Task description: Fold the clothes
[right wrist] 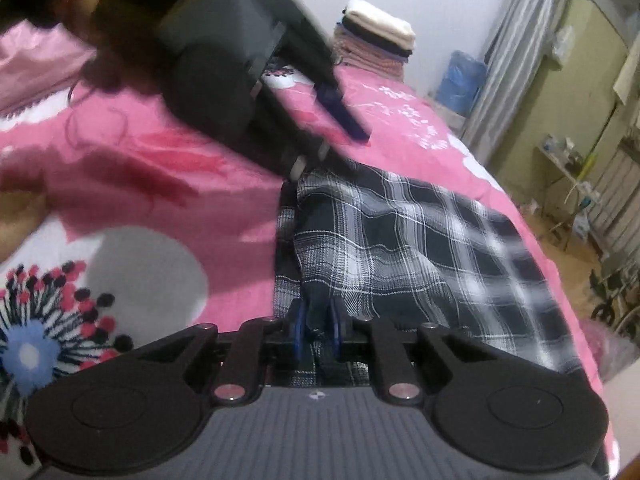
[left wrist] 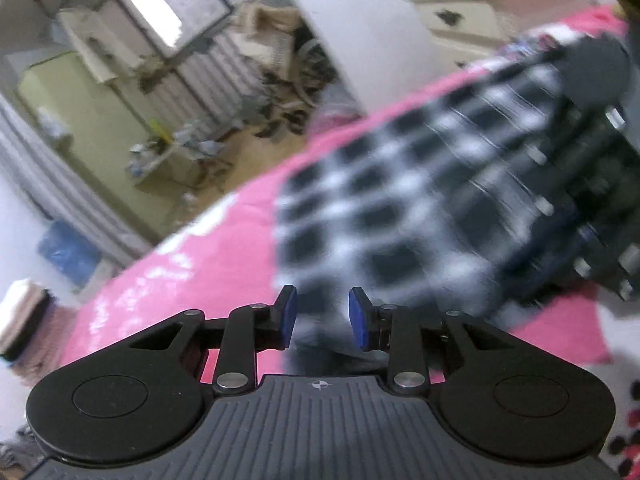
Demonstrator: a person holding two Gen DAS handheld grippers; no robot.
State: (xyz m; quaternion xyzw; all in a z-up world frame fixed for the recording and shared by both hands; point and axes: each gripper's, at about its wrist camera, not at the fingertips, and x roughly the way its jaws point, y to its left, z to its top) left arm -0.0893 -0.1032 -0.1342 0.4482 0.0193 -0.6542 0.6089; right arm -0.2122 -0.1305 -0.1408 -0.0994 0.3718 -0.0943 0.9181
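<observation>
A black-and-white plaid garment (right wrist: 420,240) lies partly folded on a pink flowered bedspread (right wrist: 160,160). In the right wrist view my right gripper (right wrist: 317,334) is shut on a bunched fold at the garment's near edge, with dark cloth pinched between the blue pads. My left gripper (right wrist: 332,140) is blurred and hovers at the garment's far corner, held by a person's hand. In the left wrist view the left gripper (left wrist: 323,318) stands open above the blurred plaid garment (left wrist: 400,208), its blue pads (left wrist: 288,316) apart and pressing on nothing. The right gripper (left wrist: 592,184) is a dark blur at the right.
A stack of folded clothes (right wrist: 376,36) sits at the bed's far end, with a blue bag (right wrist: 460,80) beside it. The bed's right edge drops to a cluttered floor with a small table (right wrist: 568,168). A white cabinet (left wrist: 500,12) stands by the wall.
</observation>
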